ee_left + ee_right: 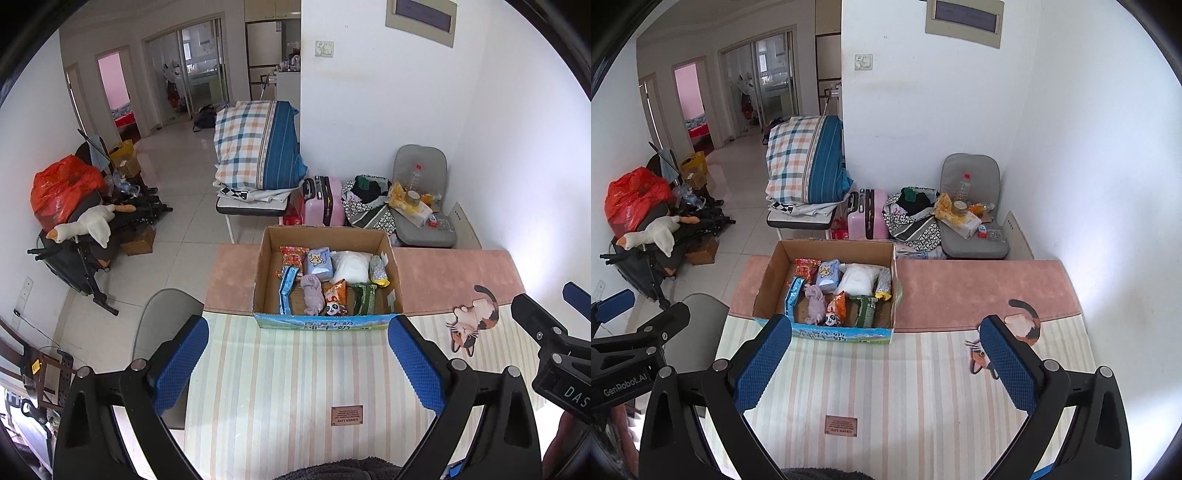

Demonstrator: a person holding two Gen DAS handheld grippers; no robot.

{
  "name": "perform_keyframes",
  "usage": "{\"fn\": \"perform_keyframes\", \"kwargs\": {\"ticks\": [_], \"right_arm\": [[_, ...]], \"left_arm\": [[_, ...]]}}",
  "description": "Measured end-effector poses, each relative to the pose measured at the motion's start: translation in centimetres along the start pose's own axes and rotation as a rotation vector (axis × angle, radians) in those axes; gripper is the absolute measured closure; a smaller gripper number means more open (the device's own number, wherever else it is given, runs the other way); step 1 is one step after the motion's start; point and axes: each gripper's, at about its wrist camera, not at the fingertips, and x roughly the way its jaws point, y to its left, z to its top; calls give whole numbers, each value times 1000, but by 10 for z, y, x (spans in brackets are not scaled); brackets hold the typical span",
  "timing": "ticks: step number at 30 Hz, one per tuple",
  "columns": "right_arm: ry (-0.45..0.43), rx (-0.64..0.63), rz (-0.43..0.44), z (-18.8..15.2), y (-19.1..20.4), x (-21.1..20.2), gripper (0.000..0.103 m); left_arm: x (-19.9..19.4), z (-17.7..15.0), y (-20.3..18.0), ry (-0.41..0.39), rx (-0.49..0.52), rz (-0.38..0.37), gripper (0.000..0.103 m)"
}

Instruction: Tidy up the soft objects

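Both your left gripper (297, 363) and right gripper (886, 363) are wide open and hold nothing, back over the striped mat (288, 387), because the soft things already sit together inside the cardboard box (392, 258).

cat print (1021, 334) partly behind right gripper (886, 354), mat label (347, 416) text illegible

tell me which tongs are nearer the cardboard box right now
Left. The left tongs hang open right in front of the cardboard box, which sits centred between their fingers. The right tongs are also open but off to the box's right, nearer the cat picture.
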Motion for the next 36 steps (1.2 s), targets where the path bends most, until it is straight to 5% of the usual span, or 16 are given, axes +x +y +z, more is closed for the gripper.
{"fn": "perform_keyframes", "kwargs": {"ticks": [36], "right_arm": [[-24, -21, -11, 15, 2, 0, 0]], "left_arm": [[1, 2, 6, -10, -1, 1, 3]]}}
